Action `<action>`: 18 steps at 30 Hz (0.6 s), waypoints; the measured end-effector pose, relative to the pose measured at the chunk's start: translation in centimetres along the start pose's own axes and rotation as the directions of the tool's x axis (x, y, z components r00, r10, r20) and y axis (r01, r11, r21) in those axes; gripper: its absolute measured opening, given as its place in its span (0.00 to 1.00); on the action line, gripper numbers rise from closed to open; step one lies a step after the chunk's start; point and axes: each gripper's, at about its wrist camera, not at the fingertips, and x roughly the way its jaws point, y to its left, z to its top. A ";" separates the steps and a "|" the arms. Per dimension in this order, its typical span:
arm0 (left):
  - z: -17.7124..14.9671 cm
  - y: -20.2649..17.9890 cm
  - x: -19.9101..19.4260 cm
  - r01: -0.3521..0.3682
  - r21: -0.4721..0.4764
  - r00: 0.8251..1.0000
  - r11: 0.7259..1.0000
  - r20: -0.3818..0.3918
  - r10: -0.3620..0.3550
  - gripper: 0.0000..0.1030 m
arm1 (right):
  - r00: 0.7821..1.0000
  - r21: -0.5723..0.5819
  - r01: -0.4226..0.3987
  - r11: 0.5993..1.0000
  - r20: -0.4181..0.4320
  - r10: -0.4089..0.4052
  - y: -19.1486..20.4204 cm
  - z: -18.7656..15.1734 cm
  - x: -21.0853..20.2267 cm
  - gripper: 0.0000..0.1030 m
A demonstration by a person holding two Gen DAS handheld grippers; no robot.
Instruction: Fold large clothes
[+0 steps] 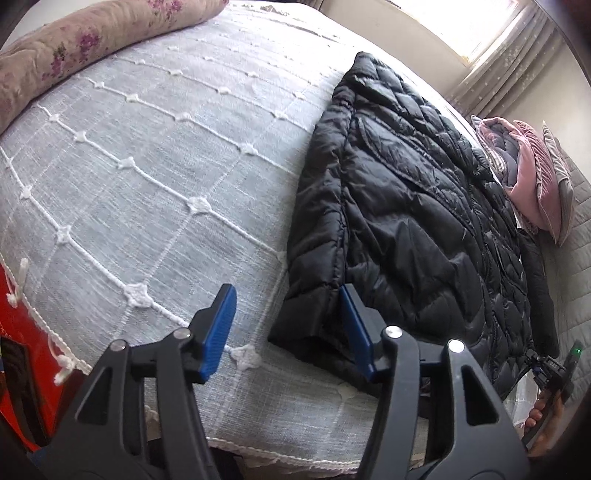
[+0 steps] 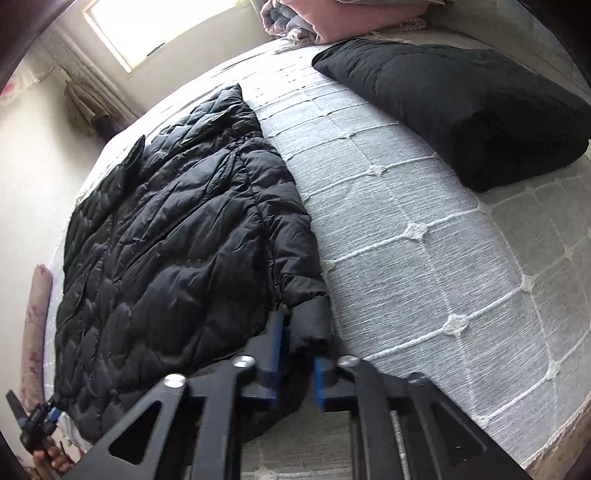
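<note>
Grey woven fabric crossed by white tufted cord covers the bed [image 1: 155, 177], which is set beside a bright window [image 2: 162, 26]; a floral bolster [image 1: 96, 40], pink bedding [image 1: 532, 184] and a folded black garment [image 2: 461, 110] are seen around it. The black quilted jacket [image 1: 413, 206] is laid flat, its long axis running from the near edge toward the window. The left gripper [image 1: 288, 325] is held part open beside a sleeve cuff. The right gripper [image 2: 299, 362] is narrowed on the other cuff.
</note>
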 end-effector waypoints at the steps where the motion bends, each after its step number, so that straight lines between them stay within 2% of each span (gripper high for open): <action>1: -0.1 0.1 0.4 0.017 -0.017 1.000 1.000 -0.019 -0.018 0.57 | 1.000 0.009 -0.009 1.000 -0.009 0.010 0.0 0.0 0.1 0.29; 3: -0.5 -0.2 0.6 0.036 -0.043 0.999 0.998 -0.022 -0.037 0.57 | 0.999 0.035 -0.046 0.998 -0.024 0.047 -0.1 0.0 0.3 0.46; 4: -0.6 -0.8 0.6 0.040 -0.028 0.999 0.999 -0.022 -0.041 0.58 | 0.998 0.051 -0.058 0.997 -0.027 0.059 -0.2 0.0 0.4 0.58; 6: -0.9 -1.6 0.8 0.065 0.002 0.997 0.998 -0.031 -0.065 0.58 | 0.998 0.074 -0.060 0.995 -0.031 0.062 -0.3 -0.1 0.6 0.61; 8: -1.1 -1.9 1.2 0.053 0.008 0.998 0.999 -0.035 -0.053 0.58 | 0.998 0.068 -0.044 0.997 -0.047 0.047 -0.1 -0.2 1.0 0.60; 9: -1.1 -2.1 1.4 0.040 0.018 0.999 0.999 -0.028 -0.040 0.58 | 0.998 0.056 -0.030 0.998 -0.059 0.033 0.1 -0.3 1.3 0.57; 11: -1.0 -2.3 1.3 0.034 0.017 0.999 0.999 -0.024 -0.034 0.58 | 0.998 0.031 -0.013 0.999 -0.061 0.015 0.6 -0.4 1.7 0.21; 13: -0.9 -2.1 1.2 0.036 0.004 0.999 0.999 -0.014 -0.036 0.56 | 0.998 0.029 -0.015 0.999 -0.059 0.017 0.8 -0.5 1.7 0.13; 15: -0.8 -1.9 1.2 0.038 -0.004 0.999 0.999 -0.013 -0.038 0.51 | 0.999 0.031 -0.015 0.999 -0.045 0.016 0.8 -0.5 1.5 0.10; 17: -0.8 -2.0 1.4 0.048 -0.005 0.999 0.999 -0.011 -0.048 0.43 | 0.999 0.033 -0.018 0.999 -0.038 0.019 0.9 -0.5 1.4 0.10; 18: -0.8 -2.0 1.4 0.059 -0.008 0.998 0.998 -0.013 -0.059 0.34 | 0.999 0.033 -0.019 0.999 -0.042 0.020 0.9 -0.5 1.5 0.10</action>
